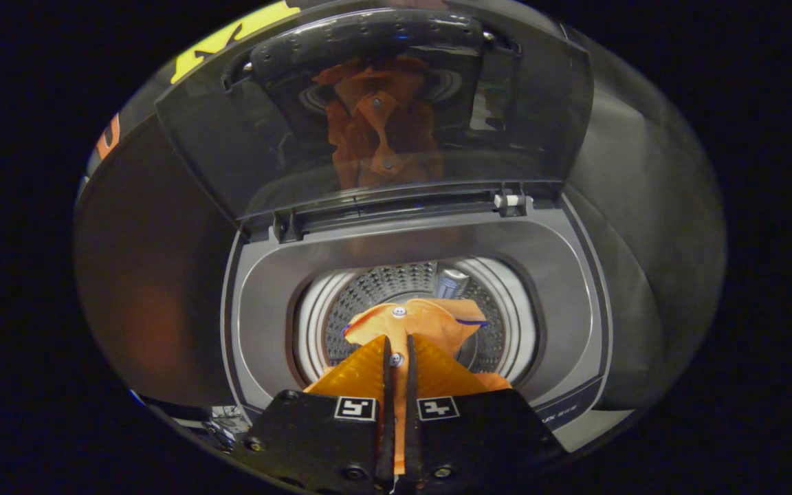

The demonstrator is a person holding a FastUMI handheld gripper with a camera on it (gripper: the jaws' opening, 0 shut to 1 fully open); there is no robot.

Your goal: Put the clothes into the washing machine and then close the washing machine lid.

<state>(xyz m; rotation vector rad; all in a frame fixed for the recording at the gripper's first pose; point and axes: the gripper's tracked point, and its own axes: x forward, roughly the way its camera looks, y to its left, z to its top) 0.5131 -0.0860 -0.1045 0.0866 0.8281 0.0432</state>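
An orange garment with white buttons [423,323] hangs from my gripper [397,347], whose two fingers press together on a fold of the cloth. It is held over the round mouth of the washing machine drum [368,295], a perforated metal tub set in a grey top panel [265,295]. The dark see-through lid [245,137] stands raised behind the opening and mirrors the orange cloth. The lower part of the garment is hidden behind my fingers.
The lid's hinge and a white latch piece [511,201] run along the back of the opening. Dark booth walls surround the machine on both sides. The machine's front rim [575,412] lies just beside my fingers.
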